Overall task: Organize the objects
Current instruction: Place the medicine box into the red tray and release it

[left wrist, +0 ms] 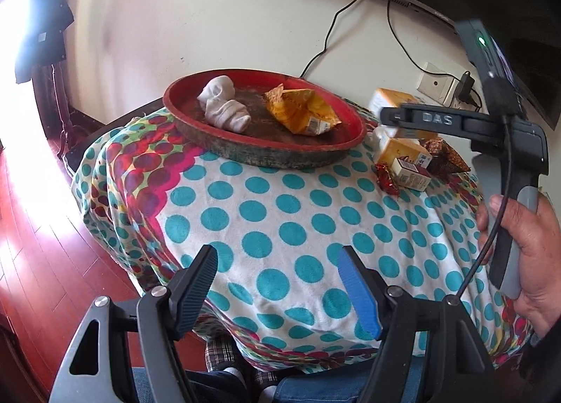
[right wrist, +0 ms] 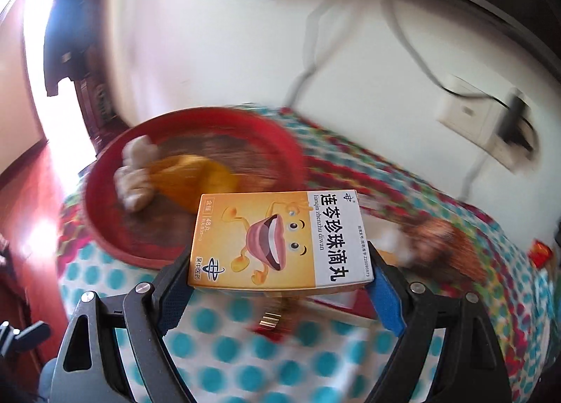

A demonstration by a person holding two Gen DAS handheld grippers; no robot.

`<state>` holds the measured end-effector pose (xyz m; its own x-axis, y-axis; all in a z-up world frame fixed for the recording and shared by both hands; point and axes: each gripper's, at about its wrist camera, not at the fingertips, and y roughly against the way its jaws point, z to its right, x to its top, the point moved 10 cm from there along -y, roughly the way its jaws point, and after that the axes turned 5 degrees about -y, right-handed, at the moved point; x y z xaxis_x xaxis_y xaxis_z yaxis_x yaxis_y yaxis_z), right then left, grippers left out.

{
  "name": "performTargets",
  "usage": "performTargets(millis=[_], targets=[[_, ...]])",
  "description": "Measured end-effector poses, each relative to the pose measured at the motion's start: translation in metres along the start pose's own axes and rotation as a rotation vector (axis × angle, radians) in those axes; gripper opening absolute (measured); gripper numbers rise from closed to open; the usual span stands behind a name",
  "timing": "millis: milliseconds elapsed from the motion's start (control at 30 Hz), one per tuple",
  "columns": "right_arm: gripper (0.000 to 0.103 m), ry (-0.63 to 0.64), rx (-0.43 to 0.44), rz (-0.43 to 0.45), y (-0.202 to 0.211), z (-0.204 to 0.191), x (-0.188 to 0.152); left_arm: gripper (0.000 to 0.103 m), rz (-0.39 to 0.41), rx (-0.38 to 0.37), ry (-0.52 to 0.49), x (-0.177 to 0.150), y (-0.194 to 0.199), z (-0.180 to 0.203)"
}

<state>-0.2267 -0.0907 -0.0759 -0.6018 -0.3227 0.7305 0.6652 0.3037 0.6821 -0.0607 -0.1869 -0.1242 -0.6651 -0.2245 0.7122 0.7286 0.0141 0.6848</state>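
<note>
Polka-dotted cloth (left wrist: 280,213) in teal and white is covering the surface, with a white wall, a socket (right wrist: 470,112) and dark cables behind it. From the right wrist view, the right claw (right wrist: 280,273) is clamping a yellow and white medicine box (right wrist: 277,241) printed with a cartoon clam, one finger pressing each side, and is holding it in the air above the cloth, just beside the near rim of the red tray (right wrist: 105,227). Everything beyond the box is blurring. The left claw (left wrist: 280,283) is gaping wide with nothing between its black pad and blue pad, hanging over the near edge of the cloth. Farther out, the red tray (left wrist: 266,154) is carrying a rolled white sock (left wrist: 224,105) and a crumpled yellow packet (left wrist: 301,112). To the tray's right, more small boxes (left wrist: 410,164) and a red candy wrapper (left wrist: 385,175) are lying together on the cloth. At the right edge, a hand (left wrist: 526,248) is gripping the other tool's handle.
</note>
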Motion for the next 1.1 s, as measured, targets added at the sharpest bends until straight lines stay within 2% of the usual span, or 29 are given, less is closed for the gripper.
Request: performTargets(millis=[167, 367, 767, 1100], targets=[[0.086, 0.068, 0.067, -0.032, -0.017, -0.063, 0.003, 0.073, 0.012, 0.025, 0.03, 0.005, 0.004, -0.017], [0.086, 0.093, 0.104, -0.048, -0.03, -0.096, 0.007, 0.073, 0.01, 0.037, 0.058, 0.007, 0.005, -0.029], [0.086, 0.037, 0.129, -0.097, -0.061, -0.105, 0.007, 0.073, 0.016, 0.054, 0.066, 0.009, 0.004, -0.037], [0.086, 0.013, 0.101, -0.139, -0.098, -0.097, 0.012, 0.073, 0.001, 0.047, 0.066, 0.007, -0.003, -0.039]])
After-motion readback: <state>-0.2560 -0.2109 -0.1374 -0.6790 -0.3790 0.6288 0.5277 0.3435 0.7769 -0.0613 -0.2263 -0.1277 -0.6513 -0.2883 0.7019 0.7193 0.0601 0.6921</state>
